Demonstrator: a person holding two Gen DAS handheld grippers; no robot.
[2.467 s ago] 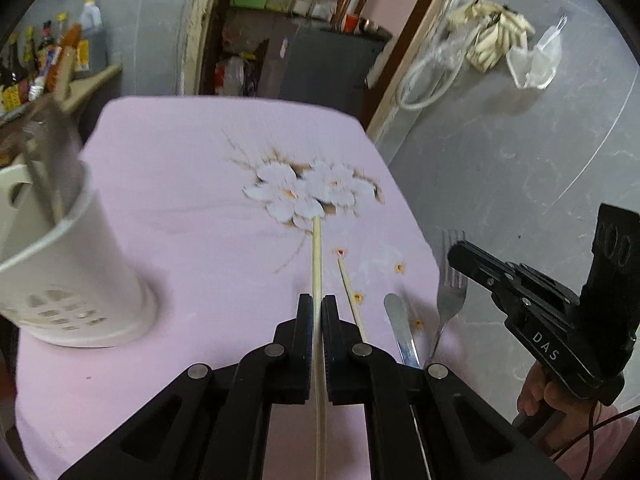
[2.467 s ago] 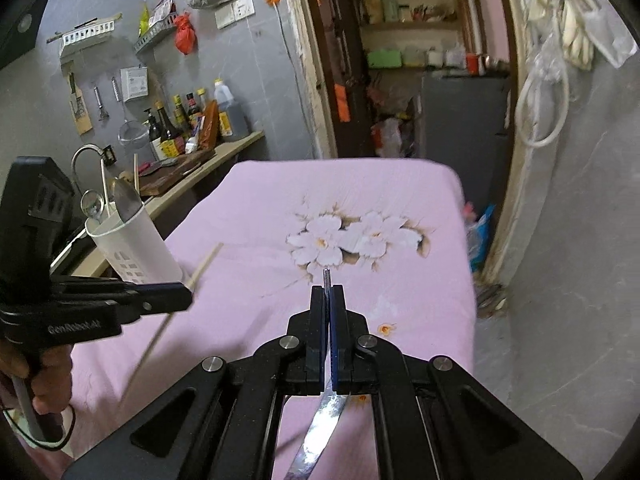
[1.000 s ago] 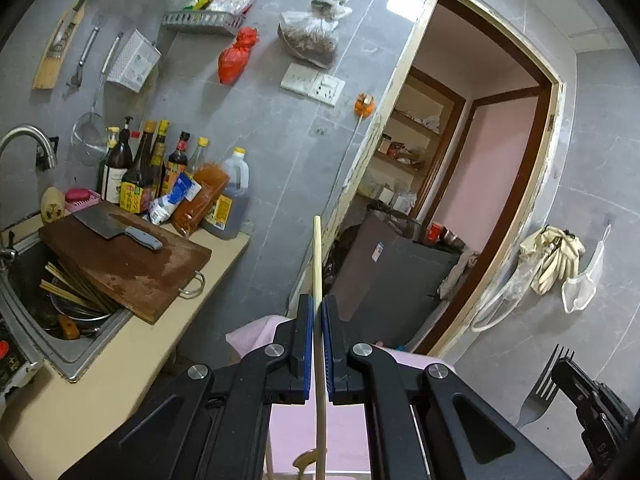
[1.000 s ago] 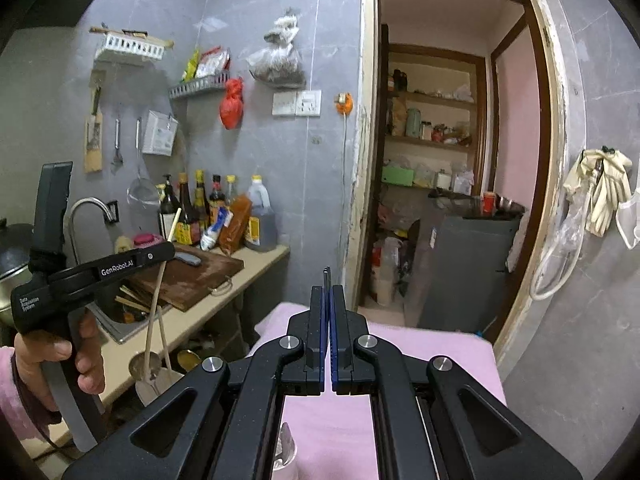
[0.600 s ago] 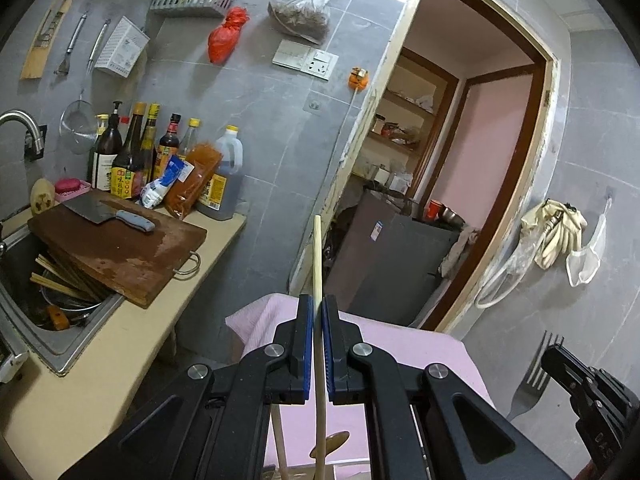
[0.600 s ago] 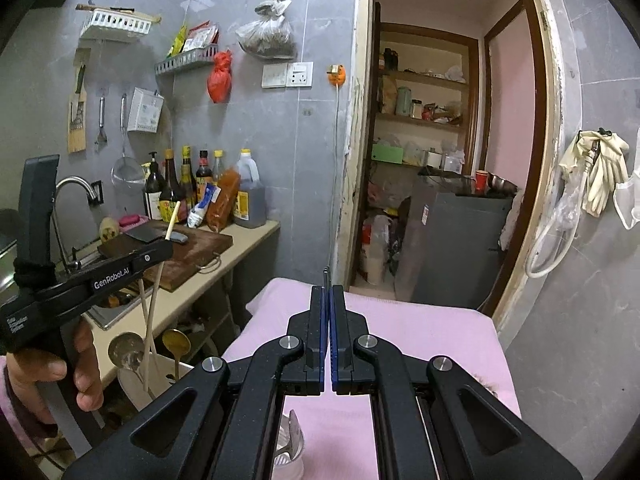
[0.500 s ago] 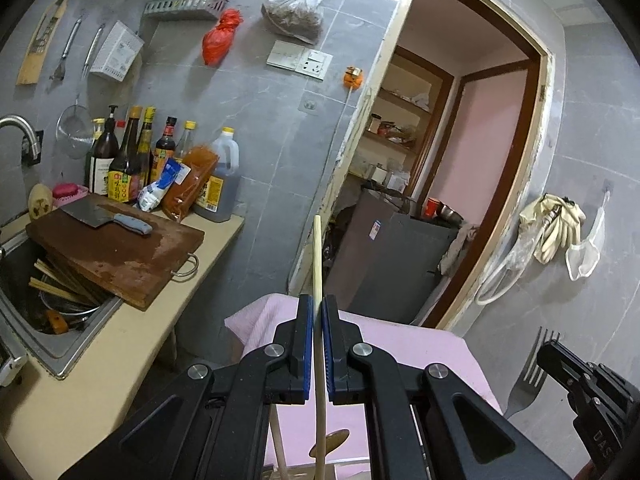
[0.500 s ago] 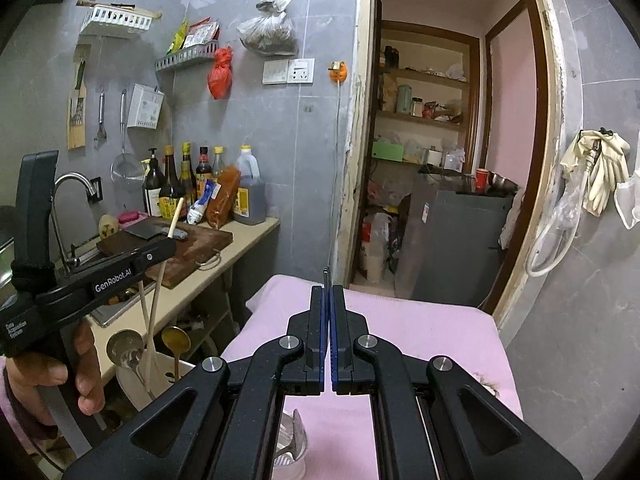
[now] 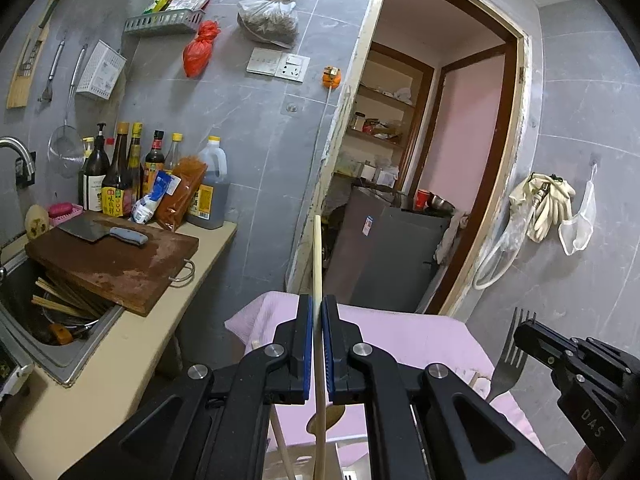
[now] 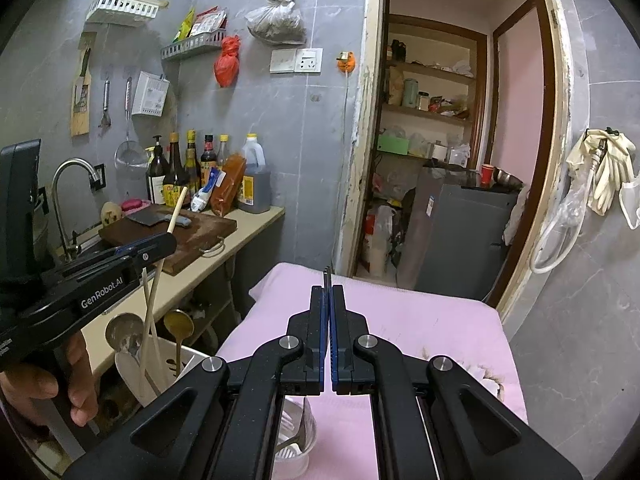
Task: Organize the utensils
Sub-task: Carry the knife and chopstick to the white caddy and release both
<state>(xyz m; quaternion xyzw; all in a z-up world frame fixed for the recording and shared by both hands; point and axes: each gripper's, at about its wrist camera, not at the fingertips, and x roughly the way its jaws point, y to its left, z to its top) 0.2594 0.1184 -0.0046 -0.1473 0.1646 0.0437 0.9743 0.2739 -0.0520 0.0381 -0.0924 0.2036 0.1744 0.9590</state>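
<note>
Gripping a single wooden chopstick (image 9: 317, 264) upright, your left gripper (image 9: 316, 344) has its blue-padded jaws pressed onto the stick on both sides; the shaft runs straight up past the fingertips and down out of view below them. From the right wrist view you see the same chopstick (image 10: 158, 280) slanting down into the white utensil holder (image 10: 188, 360), which already carries two spoons and another pale stick. The holder sits at the near left corner of the pink-clothed table (image 10: 420, 320), close to the cloth's left edge — beyond that edge lies the gap to the beige counter (image 9: 132, 344) and the steel sink (image 9: 44, 320).

Your right gripper (image 10: 329, 340) is clamped on a metal fork (image 9: 507, 356): in its own view only the thin handle end pokes above the closed jaws, while the left wrist view shows the tines pointing up beside the table's right side. The two grippers stand apart, the fork to the right of the chopstick.

The far half of the table is bare cloth up to its back edge, where a grey cabinet (image 10: 464, 236) stands in the doorway. A cutting board (image 9: 112, 256) with a cleaver overhangs the sink on the left.
</note>
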